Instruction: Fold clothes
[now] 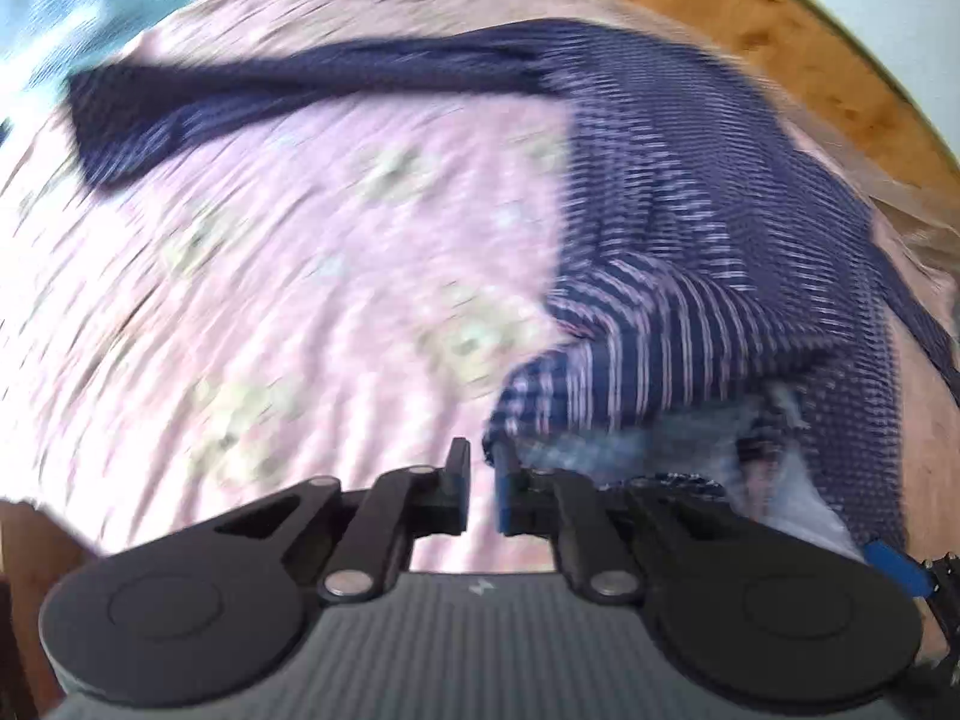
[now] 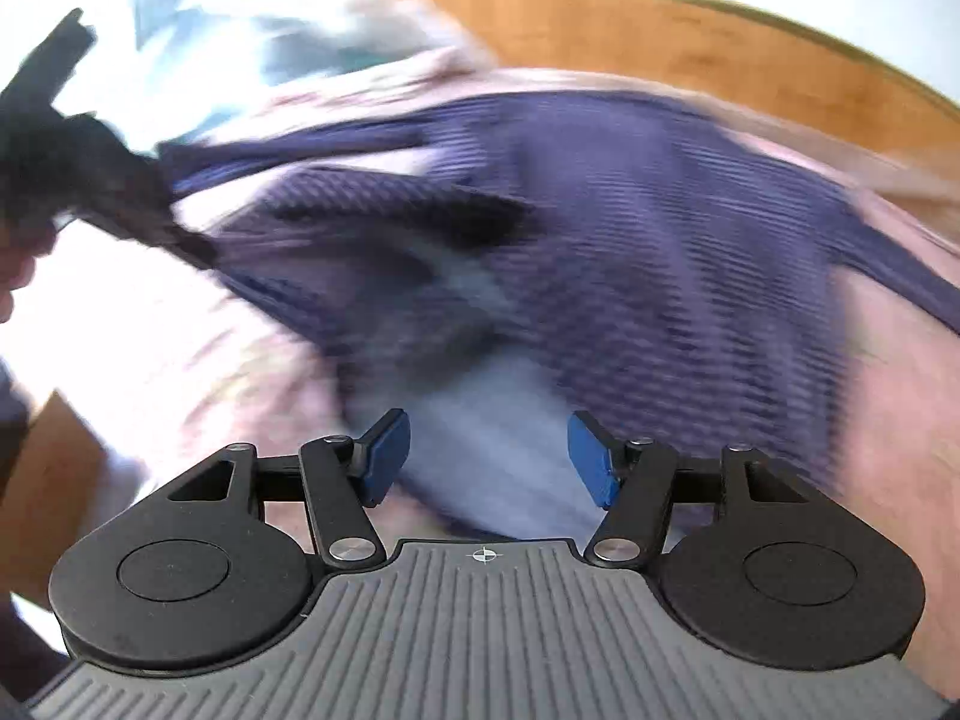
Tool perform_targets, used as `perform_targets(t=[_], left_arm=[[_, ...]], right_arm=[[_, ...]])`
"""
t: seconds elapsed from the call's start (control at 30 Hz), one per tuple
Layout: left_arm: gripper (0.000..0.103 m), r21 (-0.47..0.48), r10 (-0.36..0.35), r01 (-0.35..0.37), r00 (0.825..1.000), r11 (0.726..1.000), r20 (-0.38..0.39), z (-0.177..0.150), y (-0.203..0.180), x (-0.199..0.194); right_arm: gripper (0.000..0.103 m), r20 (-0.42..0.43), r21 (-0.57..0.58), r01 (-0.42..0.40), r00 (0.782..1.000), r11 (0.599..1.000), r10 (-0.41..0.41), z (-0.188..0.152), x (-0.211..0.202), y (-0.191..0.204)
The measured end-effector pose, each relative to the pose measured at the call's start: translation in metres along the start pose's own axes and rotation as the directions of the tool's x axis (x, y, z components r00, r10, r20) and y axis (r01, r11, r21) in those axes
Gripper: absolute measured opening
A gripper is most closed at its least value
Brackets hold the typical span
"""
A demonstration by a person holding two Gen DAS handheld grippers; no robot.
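a: where is the shirt (image 1: 690,192)?

b: on the bed, spread over a pink floral sheet (image 1: 312,252). it is a dark blue striped shirt, lying toward the right of the left view, one sleeve (image 1: 288,84) stretched out leftward across the sheet. a wooden frame (image 1: 780,30) shows behind it. both views are heavily blurred.

a: and the left tool (image 1: 482,468)?

b: its jaws are nearly together, with a slim gap between them. a corner of the shirt's near edge comes right up to the right-hand pad, and in the right view that tool (image 2: 102,180) seems to draw the cloth into a taut ridge at the left. so it likely has hold of the shirt, though the pinch itself cannot be made out.

a: the right tool (image 2: 489,456)?

b: spread wide, nothing between its blue pads (image 2: 591,462). it hangs over the shirt's near part, where a paler patch of cloth (image 2: 480,420) shows; whether that is the shirt's inside or another piece, i cannot tell.

a: how far along is the folding?

b: early, by my reading. the sleeve is still out flat, the body is rumpled and lifted, and no neat fold shows. sleeves, sides and the final halving all appear left to do.
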State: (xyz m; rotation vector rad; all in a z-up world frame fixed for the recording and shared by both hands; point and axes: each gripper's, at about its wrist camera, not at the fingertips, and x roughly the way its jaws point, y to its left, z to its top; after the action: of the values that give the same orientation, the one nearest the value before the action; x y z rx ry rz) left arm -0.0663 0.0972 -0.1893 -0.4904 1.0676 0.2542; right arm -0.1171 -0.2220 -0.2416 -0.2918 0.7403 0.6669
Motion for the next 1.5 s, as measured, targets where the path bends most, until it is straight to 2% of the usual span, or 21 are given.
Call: perform_targets(t=[0.07, 0.2, 0.23, 0.3, 0.33, 0.37, 0.43, 0.53, 0.6, 0.67, 0.73, 0.83, 0.93, 1.03, 1.07, 1.2, 1.23, 1.27, 1.33, 1.4, 1.5], left_arm=[[0.025, -0.014, -0.021, 0.022, 0.999, 1.0, 0.035, 0.0, 0.0, 0.001], [0.042, 0.089, -0.087, 0.081, 0.994, 0.993, 0.064, -0.006, -0.013, -0.003], [0.046, 0.108, -0.08, 0.073, 0.994, 0.992, 0.069, -0.005, -0.013, -0.001], [0.044, 0.141, -0.058, 0.046, 0.995, 0.989, 0.081, -0.003, -0.014, 0.004], [0.039, 0.158, -0.047, 0.033, 0.995, 0.987, 0.087, -0.002, -0.014, 0.007], [0.025, 0.175, -0.036, 0.019, 0.995, 0.984, 0.093, -0.001, -0.014, 0.009], [0.002, 0.208, -0.014, -0.008, 0.994, 0.978, 0.106, 0.002, -0.014, 0.014], [0.001, 0.256, 0.017, -0.049, 0.992, 0.966, 0.126, 0.005, -0.015, 0.022], [0.001, 0.159, -0.057, 0.038, 0.992, 0.987, 0.115, 0.009, 0.004, -0.002], [0.001, 0.091, -0.103, 0.094, 0.99, 0.991, 0.096, 0.01, 0.018, -0.018], [0.001, 0.09, -0.097, 0.088, 0.99, 0.992, 0.101, 0.008, 0.023, -0.025], [0.002, 0.09, -0.075, 0.064, 0.99, 0.994, 0.116, 0.01, 0.027, -0.023], [0.002, 0.082, -0.082, 0.07, 0.986, 0.994, 0.149, 0.019, 0.024, -0.024], [0.002, 0.104, -0.1, 0.084, 0.982, 0.991, 0.162, 0.024, 0.017, -0.03], [0.002, 0.114, -0.102, 0.085, 0.982, 0.99, 0.159, 0.023, 0.016, -0.03], [0.002, 0.138, -0.108, 0.088, 0.984, 0.987, 0.144, 0.021, 0.012, -0.029], [0.002, 0.128, -0.107, 0.089, 0.985, 0.988, 0.138, 0.019, 0.014, -0.027], [0.002, 0.121, -0.106, 0.09, 0.985, 0.989, 0.136, 0.018, 0.016, -0.026], [0.002, 0.106, -0.104, 0.09, 0.986, 0.99, 0.132, 0.017, 0.021, -0.025], [0.002, 0.098, -0.106, 0.093, 0.986, 0.991, 0.132, 0.015, 0.024, -0.025], [0.002, 0.104, -0.114, 0.099, 0.983, 0.99, 0.144, 0.013, 0.025, -0.031]], right_arm=[[0.061, -0.01, -0.084, -0.037, 0.999, 0.996, 0.036, 0.006, 0.02, 0.022], [0.061, -0.026, -0.247, -0.028, 0.999, 0.969, 0.023, 0.012, 0.057, 0.051], [0.059, -0.03, -0.285, -0.03, 0.999, 0.958, 0.022, 0.013, 0.063, 0.056], [0.044, -0.043, -0.355, -0.03, 0.999, 0.934, 0.016, 0.016, 0.075, 0.066], [0.025, -0.065, -0.377, -0.022, 0.998, 0.926, -0.003, 0.017, 0.081, 0.068], [0.0, -0.082, -0.386, -0.007, 0.996, 0.922, -0.027, 0.02, 0.085, 0.07], [0.0, -0.093, -0.374, 0.013, 0.994, 0.927, -0.052, 0.023, 0.082, 0.067], [0.0, -0.1, -0.378, 0.005, 0.994, 0.926, -0.046, 0.022, 0.067, 0.065], [0.0, -0.091, -0.405, -0.017, 0.996, 0.914, -0.022, 0.018, 0.052, 0.068], [0.0, -0.083, -0.433, -0.035, 0.997, 0.901, -0.001, 0.013, 0.037, 0.073], [0.0, -0.1, -0.441, -0.063, 0.995, 0.895, 0.02, 0.007, 0.032, 0.074], [0.0, -0.139, -0.442, -0.159, 0.984, 0.883, 0.108, -0.005, 0.035, 0.073], [0.004, -0.106, -0.419, -0.133, 0.99, 0.898, 0.097, -0.008, 0.034, 0.068], [0.03, -0.035, -0.402, -0.008, 0.999, 0.916, -0.007, -0.005, 0.024, 0.058], [0.031, -0.045, -0.412, 0.006, 0.999, 0.911, -0.027, -0.008, 0.026, 0.057], [0.029, -0.105, -0.489, 0.006, 0.992, 0.872, -0.066, -0.017, 0.047, 0.056], [0.026, -0.107, -0.5, -0.004, 0.993, 0.866, -0.058, -0.017, 0.047, 0.055], [0.012, -0.12, -0.498, -0.018, 0.992, 0.867, -0.049, -0.014, 0.047, 0.053], [0.002, -0.144, -0.475, -0.036, 0.989, 0.879, -0.037, -0.007, 0.045, 0.047], [0.001, -0.142, -0.452, -0.041, 0.99, 0.891, -0.026, -0.001, 0.038, 0.042], [0.0, -0.108, -0.369, -0.042, 0.994, 0.928, 0.002, 0.007, 0.029, 0.033]])
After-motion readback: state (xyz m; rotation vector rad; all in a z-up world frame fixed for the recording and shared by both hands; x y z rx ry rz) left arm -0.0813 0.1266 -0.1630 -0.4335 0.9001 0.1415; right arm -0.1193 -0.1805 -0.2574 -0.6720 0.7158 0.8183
